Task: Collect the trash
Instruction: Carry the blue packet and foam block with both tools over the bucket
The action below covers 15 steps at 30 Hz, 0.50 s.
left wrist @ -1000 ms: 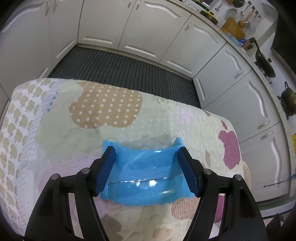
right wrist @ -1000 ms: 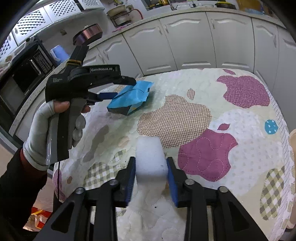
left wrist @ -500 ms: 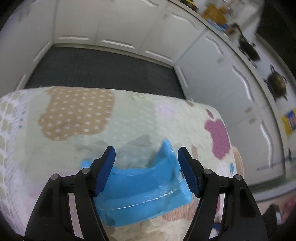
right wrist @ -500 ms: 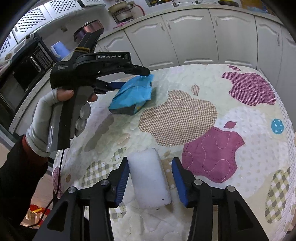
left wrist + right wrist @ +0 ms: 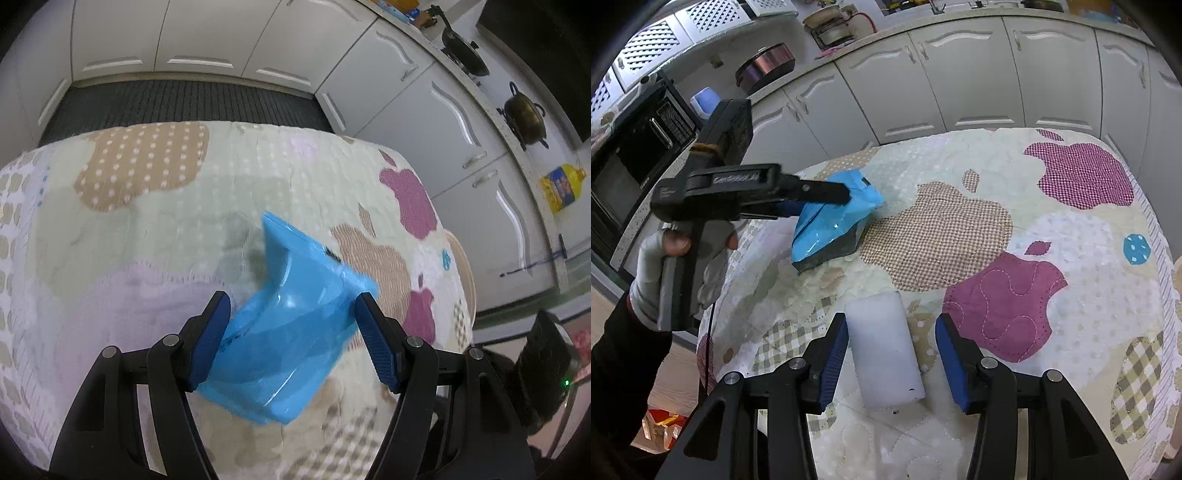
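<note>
Now the blue plastic bag [image 5: 291, 332], glossy, creased and twisted, with one pointed corner sticking up, is clamped in the left hand-held gripper [image 5: 291, 339] near the quilted worktop's [image 5: 1071, 229] far left edge. A white foam block [image 5: 884, 350] lies flat by the near edge, between the just-opening jaws of the right hand-held gripper [image 5: 892, 363], pads clear of it.

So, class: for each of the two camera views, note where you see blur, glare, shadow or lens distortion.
Left wrist view: the blue bag is slightly smeared, with a glare streak; straight cupboard doors bow outward; corners go black. Right wrist view: the left gripper is blurred, its lettering unreadable; the white block is sharp; the bag casts a dark shadow on the tablecloth.
</note>
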Motion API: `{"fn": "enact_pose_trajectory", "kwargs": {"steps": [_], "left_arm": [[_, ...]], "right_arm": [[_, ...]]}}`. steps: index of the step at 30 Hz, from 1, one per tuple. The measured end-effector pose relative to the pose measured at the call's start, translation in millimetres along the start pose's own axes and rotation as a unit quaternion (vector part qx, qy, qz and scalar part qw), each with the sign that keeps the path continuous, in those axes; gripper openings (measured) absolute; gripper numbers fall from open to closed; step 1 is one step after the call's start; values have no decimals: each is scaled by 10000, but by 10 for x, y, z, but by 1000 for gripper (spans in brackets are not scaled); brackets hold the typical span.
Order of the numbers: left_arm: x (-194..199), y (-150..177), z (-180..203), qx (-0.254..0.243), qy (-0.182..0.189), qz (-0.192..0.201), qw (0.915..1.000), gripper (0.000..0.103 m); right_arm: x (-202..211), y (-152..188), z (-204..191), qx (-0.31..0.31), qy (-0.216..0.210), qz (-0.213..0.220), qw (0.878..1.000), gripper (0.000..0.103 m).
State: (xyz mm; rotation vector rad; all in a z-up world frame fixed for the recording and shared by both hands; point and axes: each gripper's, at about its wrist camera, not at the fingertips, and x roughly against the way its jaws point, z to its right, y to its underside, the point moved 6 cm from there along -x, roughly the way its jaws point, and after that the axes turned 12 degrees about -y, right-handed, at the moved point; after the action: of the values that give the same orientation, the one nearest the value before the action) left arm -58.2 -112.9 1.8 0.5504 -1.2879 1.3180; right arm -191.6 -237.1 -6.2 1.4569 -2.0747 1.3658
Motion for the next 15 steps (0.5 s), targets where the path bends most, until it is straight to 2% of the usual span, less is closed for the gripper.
{"fn": "enact_pose_trajectory", "kwargs": {"steps": [3, 7, 8, 9, 11, 13, 14, 15], "left_arm": [[83, 25, 26, -145, 104, 72, 9998, 69], [25, 96, 51, -293, -35, -46, 9996, 69], [12, 114, 55, -334, -92, -35, 9994, 69], [2, 131, 60, -377, -163, -12, 9992, 68], [-22, 180, 76, -383, -217, 9, 9990, 66], [-30, 241, 108, -411, -307, 8, 9987, 49], [-21, 265, 126, -454, -402, 62, 9981, 45], [7, 284, 145, -485, -469, 151, 9976, 36]], "right_arm": [[-9, -4, -36, 90, 18, -12, 10000, 48], [-45, -1, -59, 170, 138, -30, 9998, 48], [-47, 6, -49, 209, 181, -50, 9996, 46], [-50, 14, -51, 266, 245, -64, 9993, 37], [-55, 24, -76, 334, 217, -60, 9992, 29], [-43, 32, -98, 418, 265, -56, 9988, 26], [-33, 31, -113, 465, 297, -38, 9985, 25], [-17, 29, -121, 477, 297, -7, 9984, 25]]}}
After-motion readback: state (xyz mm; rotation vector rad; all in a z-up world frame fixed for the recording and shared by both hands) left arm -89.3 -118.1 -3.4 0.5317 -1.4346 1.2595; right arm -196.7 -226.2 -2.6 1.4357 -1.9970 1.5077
